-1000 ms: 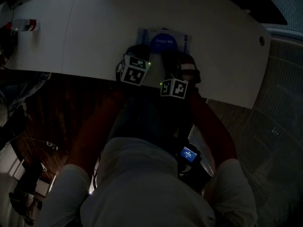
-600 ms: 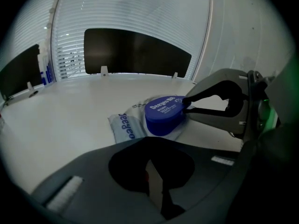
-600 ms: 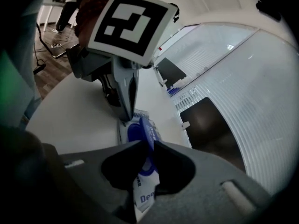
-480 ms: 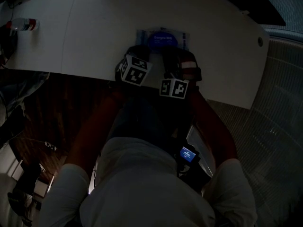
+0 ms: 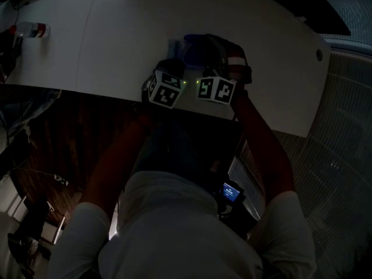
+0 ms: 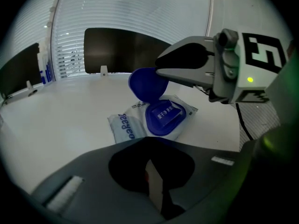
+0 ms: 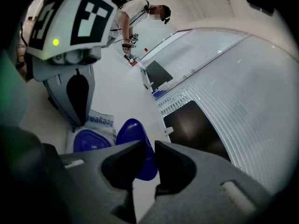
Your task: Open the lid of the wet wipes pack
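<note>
Right gripper view: the right hand-held gripper point(image 7: 148, 149) is pinching the blue lid point(image 7: 132, 129) of the wipes pack point(image 7: 99, 121), its jaws clenched on the flap's edge and holding it upright above the opening. The pack is lying flat on the white worktop point(image 6: 60, 111), directly in front of the person and between the two tools. The left hand-held gripper point(image 6: 152, 164) is keeping its jaws closed together with nothing between them, its tip sitting at the pack's near end; whether it is pressing down there is unclear. In the head view, a bottle point(image 5: 29, 29) is lying at the worktop's far left, well apart from the pack.
</note>
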`<state>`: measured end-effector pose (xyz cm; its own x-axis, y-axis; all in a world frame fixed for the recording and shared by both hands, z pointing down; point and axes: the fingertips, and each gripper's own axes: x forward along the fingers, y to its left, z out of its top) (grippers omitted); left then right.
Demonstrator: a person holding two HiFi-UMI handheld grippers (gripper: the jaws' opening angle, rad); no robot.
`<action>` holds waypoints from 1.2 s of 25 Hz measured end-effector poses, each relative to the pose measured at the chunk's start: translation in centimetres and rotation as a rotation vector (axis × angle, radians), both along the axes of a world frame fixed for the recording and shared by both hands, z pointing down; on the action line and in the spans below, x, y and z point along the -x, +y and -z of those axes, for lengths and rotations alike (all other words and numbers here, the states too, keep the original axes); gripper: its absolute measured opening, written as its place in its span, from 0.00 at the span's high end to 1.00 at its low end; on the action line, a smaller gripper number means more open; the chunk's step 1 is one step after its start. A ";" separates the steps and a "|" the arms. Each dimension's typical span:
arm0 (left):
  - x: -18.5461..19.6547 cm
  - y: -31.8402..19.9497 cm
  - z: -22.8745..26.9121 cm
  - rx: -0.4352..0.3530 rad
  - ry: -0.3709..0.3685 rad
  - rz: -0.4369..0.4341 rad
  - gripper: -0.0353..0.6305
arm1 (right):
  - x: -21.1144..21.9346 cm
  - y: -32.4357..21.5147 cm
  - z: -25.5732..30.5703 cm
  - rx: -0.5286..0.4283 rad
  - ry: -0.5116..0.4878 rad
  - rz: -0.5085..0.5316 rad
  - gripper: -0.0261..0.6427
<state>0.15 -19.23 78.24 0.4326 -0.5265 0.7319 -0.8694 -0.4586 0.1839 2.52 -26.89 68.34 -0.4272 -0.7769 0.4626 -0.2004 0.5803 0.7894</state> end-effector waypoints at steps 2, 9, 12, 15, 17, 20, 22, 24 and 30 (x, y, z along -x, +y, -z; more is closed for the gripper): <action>0.1 0.0 0.2 0.006 0.006 0.001 0.94 | 0.2 -1.2 -0.4 0.005 0.012 0.000 0.87; 0.1 0.1 0.1 0.000 0.010 0.003 0.94 | 0.2 -4.5 -4.0 0.066 0.054 0.033 0.87; 0.1 0.1 0.1 -0.003 0.013 0.004 0.94 | -0.2 -5.3 -5.5 0.133 0.077 0.015 0.87; 0.3 0.1 0.2 -0.001 0.011 0.004 0.94 | -0.4 -5.6 -6.9 0.195 0.092 0.010 0.89; 0.4 0.0 0.2 -0.004 0.011 0.003 0.94 | -0.5 -5.6 -7.4 0.220 0.095 0.008 0.92; 0.3 0.1 0.2 -0.003 0.010 0.000 0.94 | -0.5 -5.6 -7.7 0.240 0.087 0.001 0.94; 0.3 0.0 0.2 -0.010 0.012 0.000 0.94 | -0.5 -5.6 -7.3 0.237 0.064 -0.013 0.95; 0.5 -0.1 0.6 -0.017 0.024 0.011 0.94 | -0.6 -5.5 -6.1 0.222 0.016 -0.034 0.94; 2.0 -0.4 2.4 -0.049 0.046 0.075 0.94 | -0.8 -3.2 0.3 0.182 -0.205 -0.113 0.95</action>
